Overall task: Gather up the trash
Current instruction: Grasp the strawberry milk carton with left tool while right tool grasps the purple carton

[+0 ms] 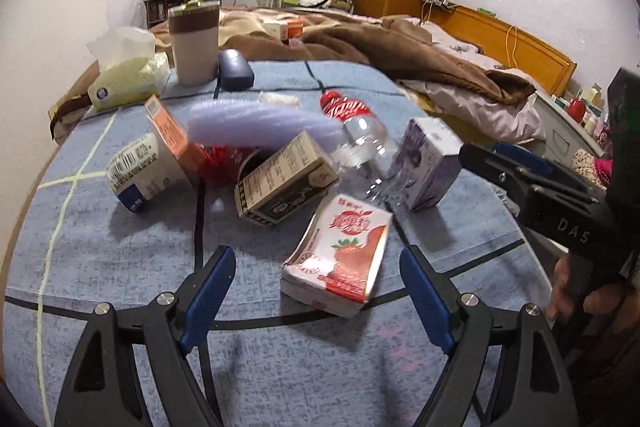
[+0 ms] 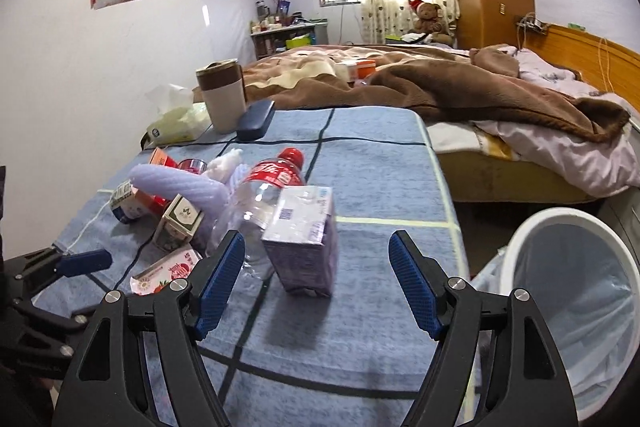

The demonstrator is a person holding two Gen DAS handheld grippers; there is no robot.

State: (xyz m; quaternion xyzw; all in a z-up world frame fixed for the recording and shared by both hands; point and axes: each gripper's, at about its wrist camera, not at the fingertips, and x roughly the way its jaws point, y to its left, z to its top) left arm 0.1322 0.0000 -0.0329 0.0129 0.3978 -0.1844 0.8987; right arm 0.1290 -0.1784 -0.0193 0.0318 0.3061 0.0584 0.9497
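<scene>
Trash lies on a blue cloth table. A strawberry milk carton lies just ahead of my open left gripper. Behind it are a brown carton, a clear cola bottle, a purple carton, a white cup, an orange box and a lilac foam piece. My open right gripper faces the upright purple carton, with the cola bottle behind it. A white bin with a liner stands right of the table.
A tissue pack, a tumbler and a dark case sit at the table's far edge. A bed with a brown blanket lies beyond. The right gripper's body shows in the left wrist view.
</scene>
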